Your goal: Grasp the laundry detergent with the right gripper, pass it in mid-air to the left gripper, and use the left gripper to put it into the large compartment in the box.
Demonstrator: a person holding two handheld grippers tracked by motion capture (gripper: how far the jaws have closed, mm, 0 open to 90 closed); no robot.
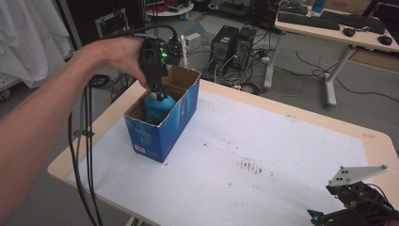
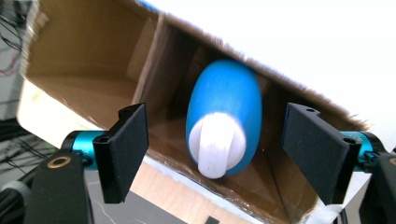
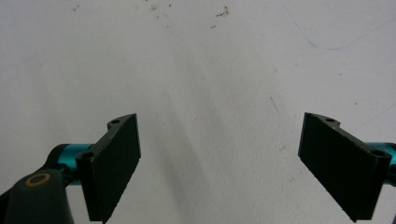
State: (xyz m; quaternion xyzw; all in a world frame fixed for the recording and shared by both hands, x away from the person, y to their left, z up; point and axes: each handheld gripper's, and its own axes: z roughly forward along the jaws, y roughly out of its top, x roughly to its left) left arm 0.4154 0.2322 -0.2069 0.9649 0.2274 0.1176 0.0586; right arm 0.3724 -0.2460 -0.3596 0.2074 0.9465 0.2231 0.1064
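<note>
Blue bottle (image 2: 223,119) stands inside the open cardboard box (image 1: 181,110).

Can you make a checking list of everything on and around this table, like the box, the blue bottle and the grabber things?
Surface: table with a white cover, marked by dark reddish stains.
Job's things: blue bottle with a white cap stands inside the open blue cardboard box.
Clutter: nothing seen.
Grippers: left gripper above the box, jaws open on either side of the bottle, not touching it; right gripper open over bare cover.
Cables: black cables hang past the table's left edge.
Surroundings: computer towers on the floor, a desk with keyboards.
</note>
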